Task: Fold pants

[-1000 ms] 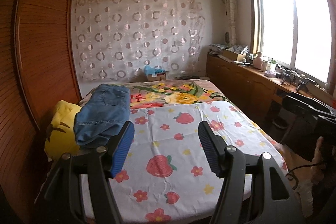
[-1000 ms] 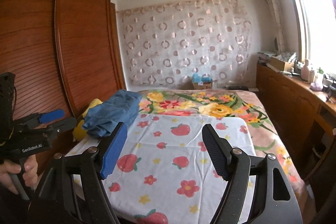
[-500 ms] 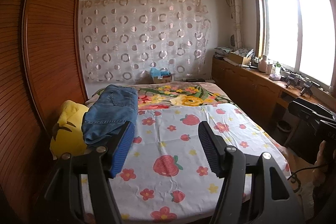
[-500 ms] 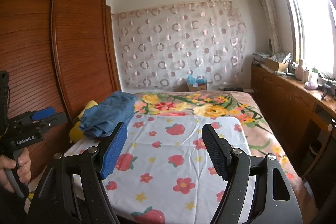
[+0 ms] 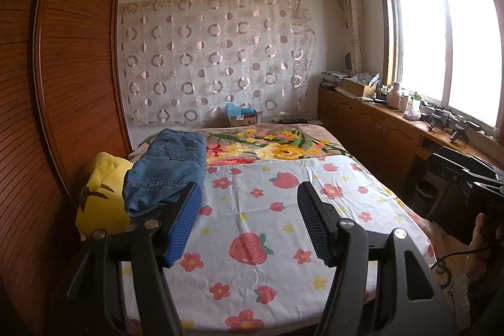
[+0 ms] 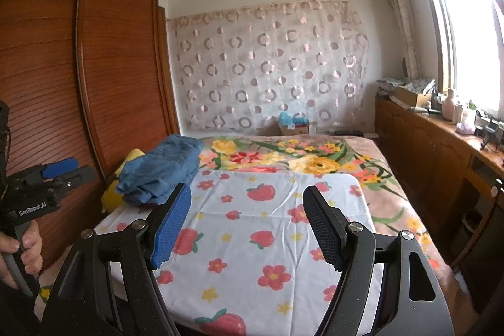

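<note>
Both grippers — the left gripper (image 5: 249,222) and right gripper (image 6: 247,224) — hang with jaws apart and nothing between them, near the bed (image 5: 283,241). Folded jeans (image 5: 167,169) lie at the far left, partly over a yellow cushion (image 5: 100,197). Folding looks done — or not yet begun on another pair. Their underside and left edge are hidden.

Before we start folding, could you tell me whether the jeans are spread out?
No: the jeans lie bunched in a heap at the bed's edge.

Daylit bedroom: bed (image 5: 315,244), wooden wardrobe (image 5: 63,84), window (image 5: 447,49).
</note>
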### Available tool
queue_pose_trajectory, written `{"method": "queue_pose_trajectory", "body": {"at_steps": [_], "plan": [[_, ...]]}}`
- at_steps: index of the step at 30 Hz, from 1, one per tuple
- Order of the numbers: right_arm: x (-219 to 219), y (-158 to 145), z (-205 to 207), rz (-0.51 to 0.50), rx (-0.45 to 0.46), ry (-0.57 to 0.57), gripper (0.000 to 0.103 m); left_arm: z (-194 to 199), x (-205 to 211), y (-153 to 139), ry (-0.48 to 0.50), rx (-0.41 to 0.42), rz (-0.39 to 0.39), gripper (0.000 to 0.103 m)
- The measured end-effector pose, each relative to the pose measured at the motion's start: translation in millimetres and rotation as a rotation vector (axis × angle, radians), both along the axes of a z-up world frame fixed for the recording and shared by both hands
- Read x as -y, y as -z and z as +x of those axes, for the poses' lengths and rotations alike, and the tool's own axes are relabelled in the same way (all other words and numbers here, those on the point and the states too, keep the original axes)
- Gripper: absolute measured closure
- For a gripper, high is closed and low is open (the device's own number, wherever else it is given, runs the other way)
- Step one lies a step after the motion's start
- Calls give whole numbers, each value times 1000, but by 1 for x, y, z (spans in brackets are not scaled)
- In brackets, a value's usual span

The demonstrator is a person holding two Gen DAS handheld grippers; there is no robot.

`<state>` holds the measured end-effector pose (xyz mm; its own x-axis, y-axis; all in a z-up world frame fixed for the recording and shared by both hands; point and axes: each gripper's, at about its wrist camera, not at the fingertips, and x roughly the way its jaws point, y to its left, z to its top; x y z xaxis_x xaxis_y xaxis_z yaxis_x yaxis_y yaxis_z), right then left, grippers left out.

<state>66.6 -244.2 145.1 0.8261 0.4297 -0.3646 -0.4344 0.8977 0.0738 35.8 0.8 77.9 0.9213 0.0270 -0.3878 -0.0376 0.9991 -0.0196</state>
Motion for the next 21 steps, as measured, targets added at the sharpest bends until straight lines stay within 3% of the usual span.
{"method": "queue_pose_trajectory", "body": {"at_steps": [21], "plan": [[-2, 0, 0, -2, -1, 1, 28, -1, 5, -1, 4, -1, 4, 40]]}}
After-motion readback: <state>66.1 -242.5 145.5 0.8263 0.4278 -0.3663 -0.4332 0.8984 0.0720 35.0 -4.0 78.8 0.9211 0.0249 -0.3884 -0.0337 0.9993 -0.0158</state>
